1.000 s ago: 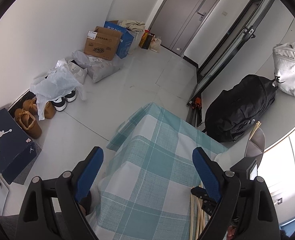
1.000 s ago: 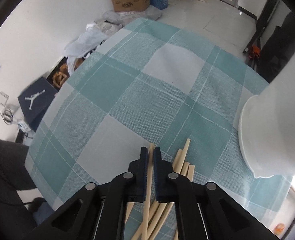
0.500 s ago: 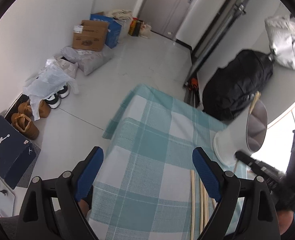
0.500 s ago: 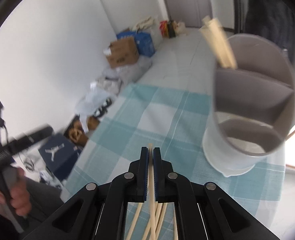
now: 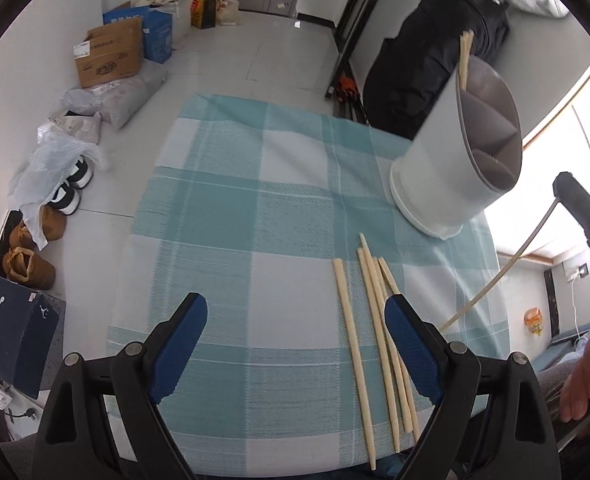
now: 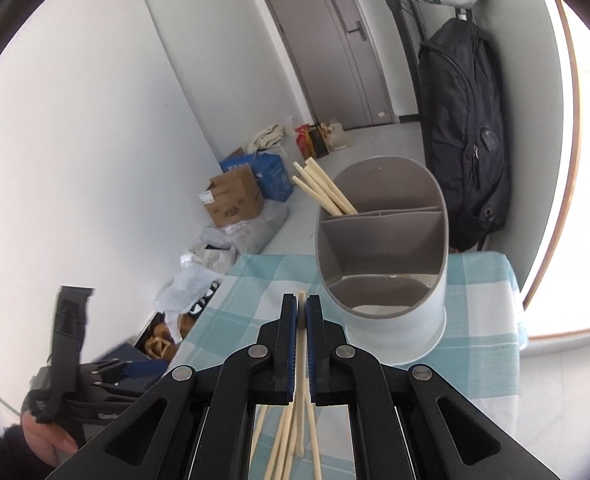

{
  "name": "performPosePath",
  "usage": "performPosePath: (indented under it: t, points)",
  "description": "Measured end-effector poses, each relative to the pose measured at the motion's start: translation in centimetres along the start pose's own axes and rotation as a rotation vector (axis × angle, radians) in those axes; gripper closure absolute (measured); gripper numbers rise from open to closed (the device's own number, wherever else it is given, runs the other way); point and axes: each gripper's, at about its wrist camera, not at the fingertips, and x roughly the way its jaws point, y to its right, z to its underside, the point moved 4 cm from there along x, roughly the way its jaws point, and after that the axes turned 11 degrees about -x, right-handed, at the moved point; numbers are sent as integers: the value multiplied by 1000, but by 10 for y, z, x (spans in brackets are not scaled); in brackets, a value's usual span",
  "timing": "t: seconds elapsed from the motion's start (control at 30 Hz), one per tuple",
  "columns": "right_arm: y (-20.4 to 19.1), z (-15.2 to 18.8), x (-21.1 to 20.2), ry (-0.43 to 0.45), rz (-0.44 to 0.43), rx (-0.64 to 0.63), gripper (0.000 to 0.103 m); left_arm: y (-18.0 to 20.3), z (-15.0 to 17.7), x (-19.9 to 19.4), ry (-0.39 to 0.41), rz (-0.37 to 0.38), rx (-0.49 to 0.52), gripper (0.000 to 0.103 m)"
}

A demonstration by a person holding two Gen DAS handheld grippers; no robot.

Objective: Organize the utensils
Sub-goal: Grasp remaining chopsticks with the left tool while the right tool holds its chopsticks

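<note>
Right gripper (image 6: pixel 302 310), black frame with blue pads, is pressed together on one pale wooden chopstick (image 6: pixel 302 344); the stick's tip pokes out just past the fingertips. The chopstick is lifted clear of the table, aimed toward the white oval plastic utensil holder with grey divided insert (image 6: pixel 391 280) just ahead. From the left wrist camera the same stick (image 5: pixel 499 272) hangs in the air, slanting down from the right gripper, beside the holder (image 5: pixel 435 168).

The holder stands on the teal-and-white checked tablecloth (image 5: pixel 235 216), near its far right corner. A few chopsticks already stand in its far compartment (image 6: pixel 323 190), leaning left; the exact count is hard to tell, maybe three or four.

Left gripper (image 5: pixel 295 336) is spread wide with nothing between the pads, hovering over the cloth. A loose bunch of four or so chopsticks (image 5: pixel 371 320) lies flat on the cloth near the front edge, just beside the left gripper's right finger.
</note>
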Motion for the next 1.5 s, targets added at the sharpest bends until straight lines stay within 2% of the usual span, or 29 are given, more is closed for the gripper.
performPosePath:
  t: [0.27, 0.37, 0.5, 0.63, 0.87, 1.1, 1.2, 1.27, 1.3, 1.37, 1.43, 1.5]
  points:
    - [5, 6, -21, 48, -24, 6, 99, 12, 9, 28, -55, -86, 11, 16]
    - [11, 7, -31, 67, -26, 16, 99, 16, 12, 36, -58, -135, 31, 21]
    - [19, 6, -38, 82, -38, 44, 99, 16, 14, 43, -86, -146, 15, 21]
    - [24, 5, -45, 99, -46, 58, 99, 21, 13, 46, -70, -178, 20, 22]
    - [31, 6, -52, 103, -48, 80, 99, 32, 14, 59, -70, -222, 58, 38]
    - [40, 7, -58, 111, -56, 104, 99, 39, 9, 64, -49, -252, 78, 45]
    - [44, 8, -58, 101, -57, 122, 99, 45, 7, 65, -41, -245, 98, 58]
    - [46, 8, -58, 97, -56, 130, 99, 48, 6, 65, -38, -233, 103, 74]
    - [47, 9, -59, 97, -54, 132, 99, 49, 5, 65, -35, -228, 105, 78]
    - [48, 9, -60, 99, -54, 133, 99, 52, 5, 66, -32, -221, 115, 91]
    - [49, 9, -60, 98, -53, 132, 99, 53, 4, 67, -33, -204, 116, 100]
    - [50, 9, -59, 95, -50, 135, 99, 53, 2, 68, -26, -195, 106, 100]
